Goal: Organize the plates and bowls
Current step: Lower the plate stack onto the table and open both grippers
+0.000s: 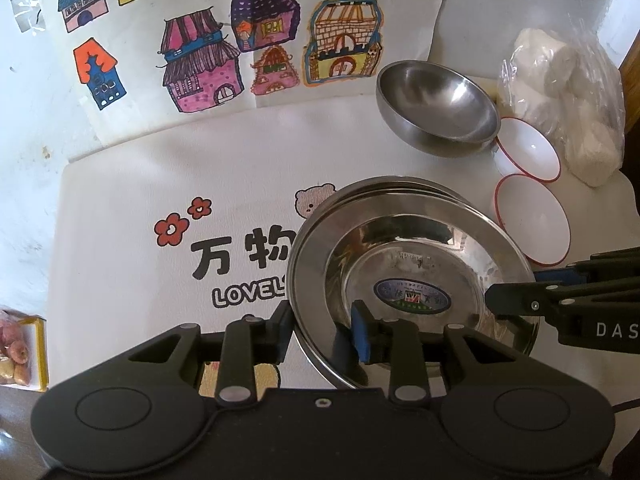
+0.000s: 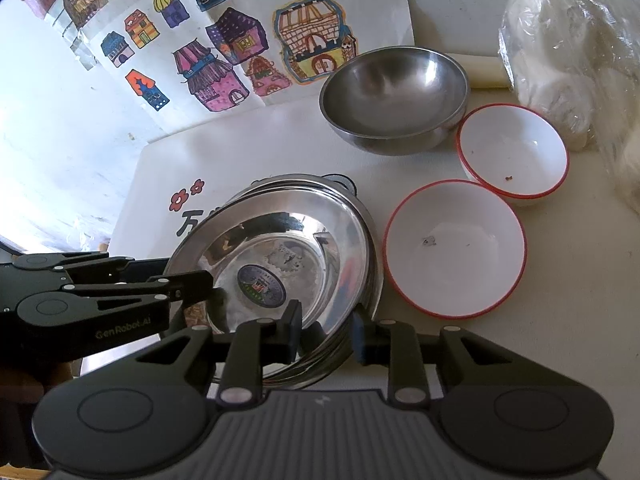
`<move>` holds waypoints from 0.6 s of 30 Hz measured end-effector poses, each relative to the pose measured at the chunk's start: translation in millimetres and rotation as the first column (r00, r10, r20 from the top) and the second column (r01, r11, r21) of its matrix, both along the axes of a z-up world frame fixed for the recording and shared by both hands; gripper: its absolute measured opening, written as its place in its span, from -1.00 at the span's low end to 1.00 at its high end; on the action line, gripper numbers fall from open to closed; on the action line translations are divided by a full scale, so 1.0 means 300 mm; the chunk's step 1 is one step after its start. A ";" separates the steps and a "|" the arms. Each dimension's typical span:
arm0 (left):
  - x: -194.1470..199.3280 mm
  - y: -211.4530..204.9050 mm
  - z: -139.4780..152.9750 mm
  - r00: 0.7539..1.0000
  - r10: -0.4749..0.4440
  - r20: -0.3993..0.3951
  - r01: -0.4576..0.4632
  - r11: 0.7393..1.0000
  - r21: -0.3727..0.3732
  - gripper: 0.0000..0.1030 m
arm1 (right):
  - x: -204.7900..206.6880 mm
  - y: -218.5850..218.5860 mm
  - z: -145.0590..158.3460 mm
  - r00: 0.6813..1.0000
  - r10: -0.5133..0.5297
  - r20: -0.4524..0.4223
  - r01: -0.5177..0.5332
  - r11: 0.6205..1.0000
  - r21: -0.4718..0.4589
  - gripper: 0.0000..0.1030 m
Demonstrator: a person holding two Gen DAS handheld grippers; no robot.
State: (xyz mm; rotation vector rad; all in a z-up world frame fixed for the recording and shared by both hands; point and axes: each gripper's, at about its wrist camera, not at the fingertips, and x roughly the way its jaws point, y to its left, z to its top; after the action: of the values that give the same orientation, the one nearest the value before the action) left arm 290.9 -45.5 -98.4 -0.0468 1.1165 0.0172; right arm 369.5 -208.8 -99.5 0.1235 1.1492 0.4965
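So the white table cover (image 1: 120,208) with the cartoon print holds everything. Biggest item is the stack of steel plates (image 2: 276,256) in the middle. Behind it sits the steel bowl (image 2: 394,100), and right of the stack are two red-rimmed white bowls (image 2: 456,248), one of them stacked double. Left gripper (image 1: 322,330) and right gripper (image 2: 328,334) each straddle the top plate's near rim, jaws part-open; can't tell if the pads actually pinch it.
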 end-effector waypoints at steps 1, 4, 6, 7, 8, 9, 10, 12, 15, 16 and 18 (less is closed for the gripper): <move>0.000 0.000 0.000 1.000 0.001 0.000 -0.001 1.000 -0.001 -0.36 | 0.000 0.000 0.000 1.000 0.000 0.000 0.000 1.000 0.000 -0.41; 0.001 -0.001 0.001 1.000 0.002 -0.002 -0.002 1.000 0.000 -0.34 | -0.001 0.001 -0.002 1.000 0.002 -0.001 -0.002 1.000 0.006 -0.33; 0.002 -0.003 0.000 1.000 0.004 -0.005 -0.004 1.000 0.000 -0.31 | -0.005 0.008 -0.002 1.000 0.003 0.003 -0.003 1.000 0.007 -0.23; 0.001 -0.002 0.000 1.000 0.005 -0.005 -0.005 1.000 -0.002 -0.31 | -0.006 0.010 -0.001 1.000 0.004 0.005 -0.004 1.000 0.007 -0.20; -0.001 -0.002 0.001 1.000 0.006 -0.002 -0.006 1.000 -0.005 -0.30 | -0.007 0.010 -0.001 1.000 0.003 0.008 -0.003 1.000 0.006 -0.12; -0.001 -0.002 0.001 1.000 0.008 -0.001 -0.008 1.000 -0.006 -0.27 | -0.008 0.009 0.001 1.000 -0.001 0.016 0.001 1.000 0.002 -0.05; -0.001 -0.002 0.003 1.000 0.009 0.000 -0.009 1.000 -0.005 -0.23 | -0.008 0.006 0.002 1.000 -0.004 0.019 0.005 1.000 -0.004 -0.02; -0.001 -0.004 0.007 1.000 0.013 0.004 -0.013 1.000 0.004 -0.11 | -0.003 -0.005 -0.002 1.000 -0.015 0.010 0.015 1.000 0.007 -0.02; -0.001 -0.002 0.020 1.000 0.023 0.015 -0.023 1.000 0.010 0.10 | -0.003 -0.015 -0.004 1.000 -0.025 0.010 0.025 1.000 0.009 -0.01; -0.002 -0.001 0.026 0.999 0.028 0.020 -0.028 1.000 0.011 0.18 | -0.004 -0.017 -0.005 1.000 -0.026 0.009 0.026 1.000 0.011 0.00; -0.001 0.001 0.041 0.999 0.039 0.029 -0.040 0.999 0.019 0.32 | -0.006 -0.020 -0.006 1.000 -0.028 0.011 0.027 0.999 0.016 0.10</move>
State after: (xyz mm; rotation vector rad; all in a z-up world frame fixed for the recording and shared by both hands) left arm 290.5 -45.2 -86.2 -0.0513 1.0862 0.0630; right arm 367.6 -214.9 -101.2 0.1500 1.1313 0.4815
